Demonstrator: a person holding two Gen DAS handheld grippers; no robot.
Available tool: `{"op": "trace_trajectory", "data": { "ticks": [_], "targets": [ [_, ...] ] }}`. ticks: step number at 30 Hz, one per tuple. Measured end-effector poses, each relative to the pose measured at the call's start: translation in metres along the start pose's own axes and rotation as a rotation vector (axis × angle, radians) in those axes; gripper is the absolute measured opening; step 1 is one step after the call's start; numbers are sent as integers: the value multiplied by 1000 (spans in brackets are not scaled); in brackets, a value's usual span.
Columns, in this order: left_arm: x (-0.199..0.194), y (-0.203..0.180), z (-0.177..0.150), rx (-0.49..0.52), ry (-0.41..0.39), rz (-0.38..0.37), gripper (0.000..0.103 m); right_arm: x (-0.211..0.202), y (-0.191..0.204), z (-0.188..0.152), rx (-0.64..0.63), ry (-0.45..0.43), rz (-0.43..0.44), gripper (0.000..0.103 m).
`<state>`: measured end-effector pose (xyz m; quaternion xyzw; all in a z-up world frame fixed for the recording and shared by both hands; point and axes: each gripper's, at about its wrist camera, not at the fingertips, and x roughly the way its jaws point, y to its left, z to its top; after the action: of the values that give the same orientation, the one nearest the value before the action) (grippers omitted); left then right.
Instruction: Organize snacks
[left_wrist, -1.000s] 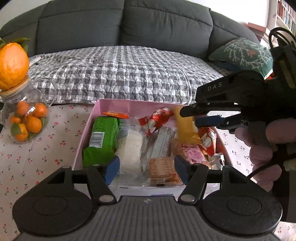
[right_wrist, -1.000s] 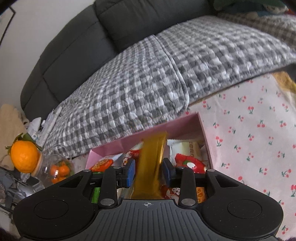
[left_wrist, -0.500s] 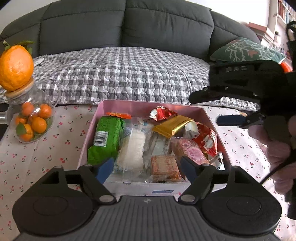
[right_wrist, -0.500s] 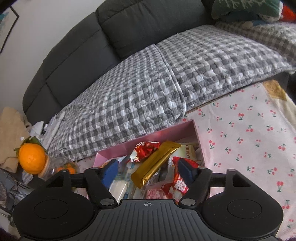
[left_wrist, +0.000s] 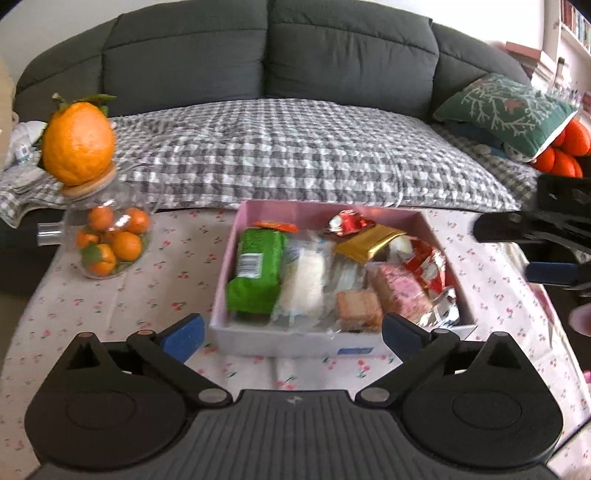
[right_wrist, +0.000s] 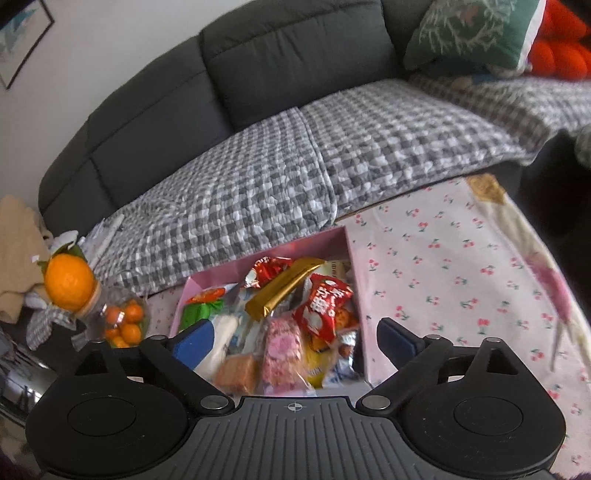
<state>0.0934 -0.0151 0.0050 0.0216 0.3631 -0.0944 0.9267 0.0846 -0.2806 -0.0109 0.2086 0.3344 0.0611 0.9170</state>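
Now: both hand-held grippers empty, snacks in the pink box.

My left hand-held gripper (left_wrist: 291, 330) has just been opening; its jaws stand wide with nothing between them, just short of the near wall of the pink box (left_wrist: 280, 341) on the cherry-print tabletop (left_wrist: 110, 295). My right hand-held gripper (right_wrist: 295, 338) has also just been opening and grips nothing; the box lies directly ahead of it. The gold bar (right_wrist: 282, 290) rests slanted on top of the other snacks, ahead of its fingers, beside the red packet (right_wrist: 325, 308). The green packet (left_wrist: 256, 271) lies along the box's left side. A jar of oranges (left_wrist: 109, 240) stands well left of my left hand-held gripper.
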Motion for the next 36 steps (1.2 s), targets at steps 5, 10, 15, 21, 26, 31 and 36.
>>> {"op": "trace_trajectory", "data": {
  "ticks": [5, 10, 15, 21, 26, 31, 36],
  "targets": [
    [-16, 10, -5, -3, 1, 26, 102, -21, 2, -16, -49, -20, -43, 98],
    [-31, 16, -14, 1, 3, 38, 102, -37, 6, -40, -105, -15, -55, 98],
    [-43, 21, -27, -12, 17, 41, 102, -49, 18, -67, -216, -23, -83, 99],
    [-52, 22, -40, -26, 32, 48, 102, -52, 33, -91, -289, 12, -140, 103],
    [-54, 14, -43, 25, 74, 70, 103, -55, 41, -100, -267, 85, -80, 103],
    [-54, 12, -47, 33, 114, 88, 103, -59, 47, -105, -288, 60, -117, 103],
    [-55, 11, -49, 28, 119, 95, 103, -57, 46, -104, -279, 51, -140, 103]
  ]
}}
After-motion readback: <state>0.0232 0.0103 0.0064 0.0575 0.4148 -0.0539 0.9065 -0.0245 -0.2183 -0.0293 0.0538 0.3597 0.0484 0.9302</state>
